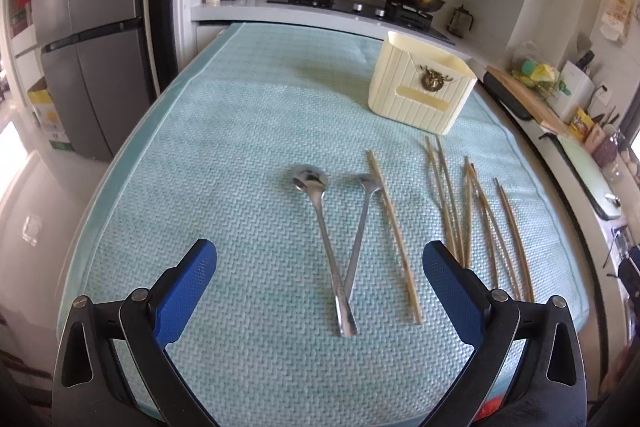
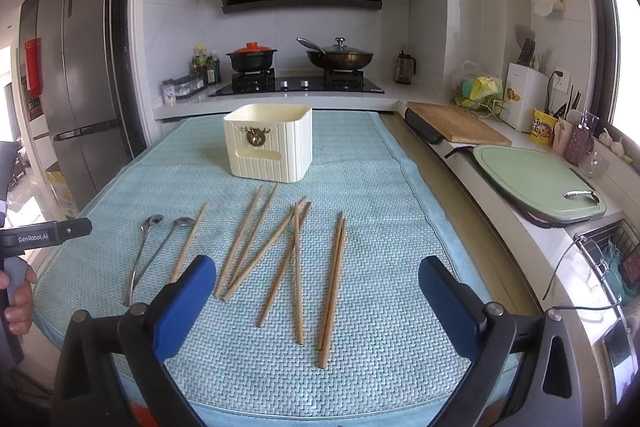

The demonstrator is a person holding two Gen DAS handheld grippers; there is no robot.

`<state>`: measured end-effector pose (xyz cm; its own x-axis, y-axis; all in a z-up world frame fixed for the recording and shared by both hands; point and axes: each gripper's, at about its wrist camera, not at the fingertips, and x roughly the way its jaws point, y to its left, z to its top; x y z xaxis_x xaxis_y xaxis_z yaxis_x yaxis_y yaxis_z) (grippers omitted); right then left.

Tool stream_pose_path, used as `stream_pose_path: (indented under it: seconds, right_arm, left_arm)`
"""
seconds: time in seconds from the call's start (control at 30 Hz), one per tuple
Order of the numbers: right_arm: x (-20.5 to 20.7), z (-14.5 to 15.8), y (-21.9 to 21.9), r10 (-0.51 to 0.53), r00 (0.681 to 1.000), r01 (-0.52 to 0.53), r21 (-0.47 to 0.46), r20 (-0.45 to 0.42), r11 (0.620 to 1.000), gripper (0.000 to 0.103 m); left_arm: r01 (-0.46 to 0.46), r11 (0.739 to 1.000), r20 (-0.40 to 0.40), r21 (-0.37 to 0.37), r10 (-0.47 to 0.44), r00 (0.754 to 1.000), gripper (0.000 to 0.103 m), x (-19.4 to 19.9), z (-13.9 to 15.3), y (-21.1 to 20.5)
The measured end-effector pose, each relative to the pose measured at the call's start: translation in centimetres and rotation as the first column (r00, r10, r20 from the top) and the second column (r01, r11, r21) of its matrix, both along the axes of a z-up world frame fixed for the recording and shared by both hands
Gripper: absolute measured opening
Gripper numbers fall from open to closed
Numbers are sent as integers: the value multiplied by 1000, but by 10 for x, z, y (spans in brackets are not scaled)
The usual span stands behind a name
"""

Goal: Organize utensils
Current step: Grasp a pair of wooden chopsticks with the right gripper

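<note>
Left wrist view: the left gripper (image 1: pixel 320 263) has its jaws spread wide and holds nothing. Two metal spoons (image 1: pixel 340 247) lie on the surface right ahead, in the middle of the frame. Their handles cross near the bottom of the frame and their bowls point up toward the stove, so their long way runs almost straight away from the jaws. One pair of wooden chopsticks (image 1: pixel 394 235) lies just beside the spoons on the right. More loose chopsticks (image 1: pixel 472 219) fan out toward the right side of the frame. The cream utensil holder (image 1: pixel 420 91) stands upright in the upper right, well apart from the spoons.

Right wrist view: the right gripper (image 2: pixel 316 283) also has its jaws spread wide with nothing in them. The chopsticks (image 2: pixel 296 267) lie between the jaws and a bit past them, long way mostly pointing up the frame toward the holder (image 2: pixel 268 143). The spoons (image 2: pixel 148 255) are far over at the left of the frame. The left gripper's black body (image 2: pixel 44 233) shows at the left edge, near them.

So I think the left gripper is nearer the spoons and the right one is nearer the chopsticks. Nothing is in the holder that I can see.

The surface wears a light blue woven mat (image 2: pixel 380 327). Behind it are a stove (image 2: pixel 296 83) with a red-lidded pot (image 2: pixel 252 57) and a wok (image 2: pixel 340 57), and a grey fridge (image 2: pixel 80 87) at the left.
</note>
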<state>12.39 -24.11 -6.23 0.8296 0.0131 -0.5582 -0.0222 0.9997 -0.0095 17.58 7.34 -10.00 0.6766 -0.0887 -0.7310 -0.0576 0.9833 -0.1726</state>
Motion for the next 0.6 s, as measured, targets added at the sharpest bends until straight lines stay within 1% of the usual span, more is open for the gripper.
stream_pose_path:
  seconds: [0.13, 0.3, 0.37, 0.43, 0.53, 0.6]
  right_arm:
    - [17, -10, -14, -13, 999, 15, 46, -51, 999, 103]
    - [49, -30, -38, -47, 994, 52, 43, -100, 998, 102]
    - [67, -41, -47, -52, 990, 59, 48, -134, 997, 90]
    - [87, -55, -54, -41, 981, 54, 63, -190, 997, 58]
    - [118, -77, -64, 6, 960, 32, 131, -282, 991, 40]
    - [135, -88, -68, 42, 947, 12, 166, -318, 986, 34]
  left_arm:
    - [6, 999, -41, 33, -5, 999, 103, 28, -14, 1]
    - [16, 998, -95, 63, -10, 995, 103, 56, -34, 0]
    - [19, 997, -115, 76, -10, 993, 103, 65, -44, -1]
    - [21, 996, -138, 83, -10, 990, 102, 74, -52, -1]
    - [21, 996, -170, 86, -6, 985, 102, 83, -65, -1]
    - [17, 996, -185, 88, 0, 983, 102, 89, -70, 0]
